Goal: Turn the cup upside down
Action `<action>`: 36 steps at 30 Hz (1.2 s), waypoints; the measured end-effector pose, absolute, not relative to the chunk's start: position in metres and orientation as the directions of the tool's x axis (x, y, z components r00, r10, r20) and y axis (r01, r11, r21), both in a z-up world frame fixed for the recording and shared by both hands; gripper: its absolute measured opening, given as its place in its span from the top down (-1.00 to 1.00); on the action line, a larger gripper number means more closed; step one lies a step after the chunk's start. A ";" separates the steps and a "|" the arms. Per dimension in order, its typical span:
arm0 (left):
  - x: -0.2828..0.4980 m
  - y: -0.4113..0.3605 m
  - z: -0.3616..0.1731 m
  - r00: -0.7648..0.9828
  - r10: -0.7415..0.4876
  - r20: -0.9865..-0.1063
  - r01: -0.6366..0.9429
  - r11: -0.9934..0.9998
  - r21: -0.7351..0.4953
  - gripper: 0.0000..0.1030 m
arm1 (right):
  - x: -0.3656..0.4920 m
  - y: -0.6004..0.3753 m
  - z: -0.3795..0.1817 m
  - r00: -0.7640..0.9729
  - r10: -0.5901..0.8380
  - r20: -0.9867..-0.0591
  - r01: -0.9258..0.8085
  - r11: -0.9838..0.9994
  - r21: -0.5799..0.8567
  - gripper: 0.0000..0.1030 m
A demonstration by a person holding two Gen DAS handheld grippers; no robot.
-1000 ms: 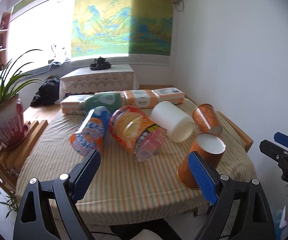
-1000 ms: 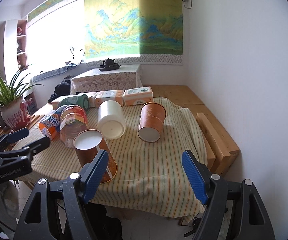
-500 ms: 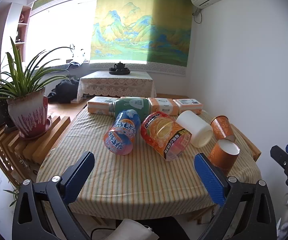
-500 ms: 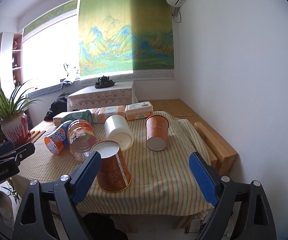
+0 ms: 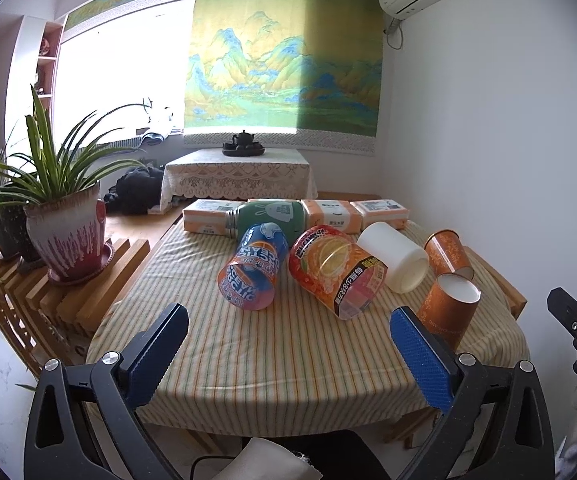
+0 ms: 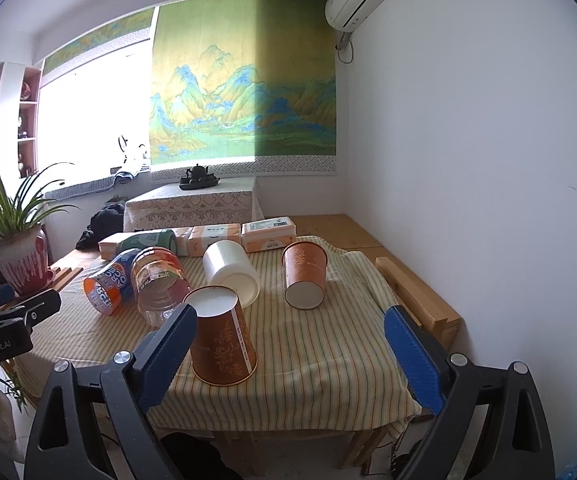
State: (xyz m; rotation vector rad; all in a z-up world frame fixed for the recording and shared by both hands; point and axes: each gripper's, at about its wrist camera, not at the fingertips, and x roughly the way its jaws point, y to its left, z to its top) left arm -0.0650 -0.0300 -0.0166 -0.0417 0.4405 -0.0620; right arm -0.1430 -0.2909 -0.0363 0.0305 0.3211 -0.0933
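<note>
The near orange cup (image 6: 221, 340) stands mouth down on the striped tablecloth (image 6: 320, 364), white bottom up, so it looks flipped already. The right gripper (image 6: 288, 356) and left gripper (image 5: 288, 354) both hang wide open, holding nothing. Farther back, another orange cup (image 6: 304, 276) lies tipped, maybe next.

Daylight from window (image 5: 124, 80), blown out to pure white in both views; scroll painting (image 5: 284, 60) beside it lit bright on its window side, shaded on its far side; white wall (image 6: 468, 140) evenly lit; soft shadows under cups on counter (image 6: 328, 360); strong fisheye bending, dark vignette at corners; near fingers (image 5: 420, 360) slightly soft.
</note>
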 end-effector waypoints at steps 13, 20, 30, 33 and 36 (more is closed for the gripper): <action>-0.066 -0.032 -0.016 0.899 -0.073 -0.431 0.055 0.997 -0.053 -0.99 | -0.145 -0.289 -0.036 0.945 -0.091 -0.313 0.101 0.995 0.016 -0.80; -0.065 -0.032 -0.018 0.898 -0.074 -0.434 0.057 0.997 -0.052 -0.99 | -0.145 -0.289 -0.037 0.944 -0.088 -0.317 0.097 0.995 0.011 -0.80; -0.065 -0.033 -0.019 0.897 -0.073 -0.436 0.056 0.997 -0.051 -0.99 | -0.143 -0.289 -0.038 0.944 -0.087 -0.319 0.096 0.995 0.012 -0.80; -0.065 -0.033 -0.019 0.896 -0.073 -0.437 0.055 0.997 -0.052 -0.99 | -0.143 -0.289 -0.038 0.944 -0.088 -0.319 0.096 0.995 0.012 -0.80; -0.065 -0.033 -0.019 0.901 -0.068 -0.429 0.053 0.997 -0.047 -0.99 | -0.143 -0.288 -0.039 0.943 -0.086 -0.321 0.096 0.995 0.014 -0.80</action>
